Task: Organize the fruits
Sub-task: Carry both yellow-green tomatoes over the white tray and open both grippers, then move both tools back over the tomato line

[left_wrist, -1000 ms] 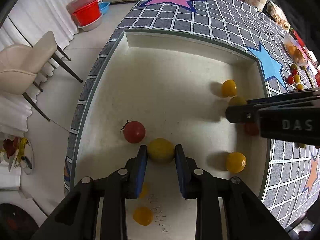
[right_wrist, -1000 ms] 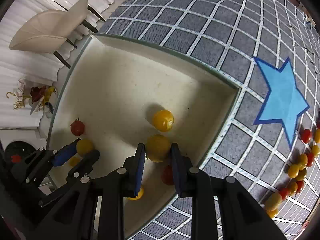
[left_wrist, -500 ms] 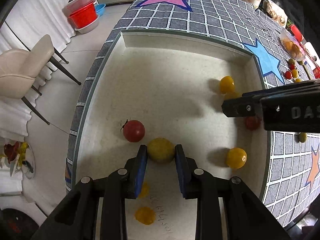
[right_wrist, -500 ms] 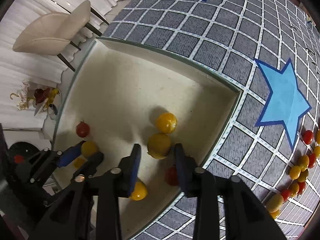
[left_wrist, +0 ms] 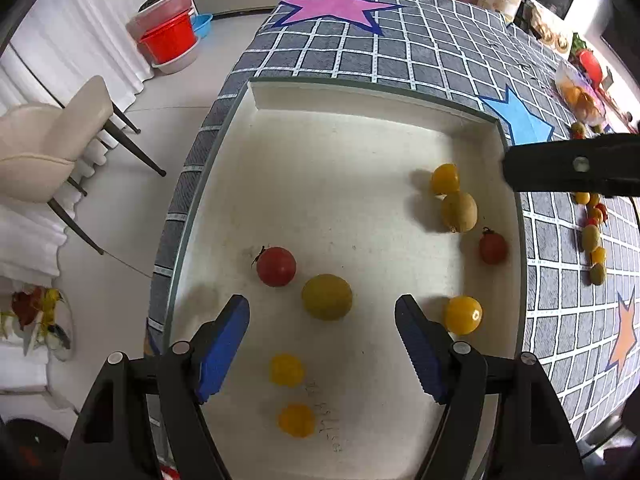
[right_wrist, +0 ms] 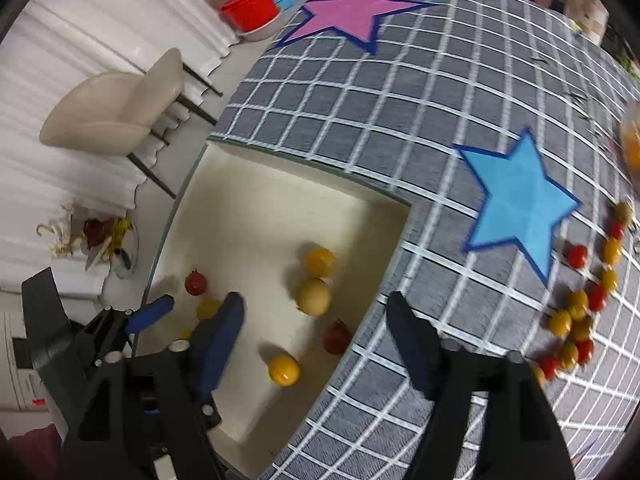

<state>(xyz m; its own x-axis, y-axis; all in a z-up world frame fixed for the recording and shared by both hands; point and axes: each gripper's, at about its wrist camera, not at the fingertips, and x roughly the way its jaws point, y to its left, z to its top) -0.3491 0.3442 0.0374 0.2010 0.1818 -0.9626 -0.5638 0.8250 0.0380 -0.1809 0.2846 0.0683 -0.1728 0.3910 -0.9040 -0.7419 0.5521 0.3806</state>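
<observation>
A white tray (left_wrist: 360,148) sunk in the checked tablecloth holds several small fruits. My left gripper (left_wrist: 322,312) is open and empty; an olive-yellow fruit (left_wrist: 327,297) lies on the tray floor between its blue pads, beside a red tomato (left_wrist: 276,266). My right gripper (right_wrist: 312,310) is open and empty above the tray's right edge; the yellow-green fruit (right_wrist: 315,296) lies below it next to a yellow tomato (right_wrist: 319,262). A red tomato (left_wrist: 493,247) and a yellow one (left_wrist: 463,314) lie near the right wall.
A row of loose red and yellow tomatoes (right_wrist: 580,300) lies on the cloth right of the tray, below a blue star (right_wrist: 516,200). A beige chair (left_wrist: 48,148) and red tubs (left_wrist: 170,40) stand on the floor left of the table.
Both grippers have opened and let go of their yellow fruits, which now rest in the tray. Both have pulled back and up; the right one has shifted right over the tray edge.
</observation>
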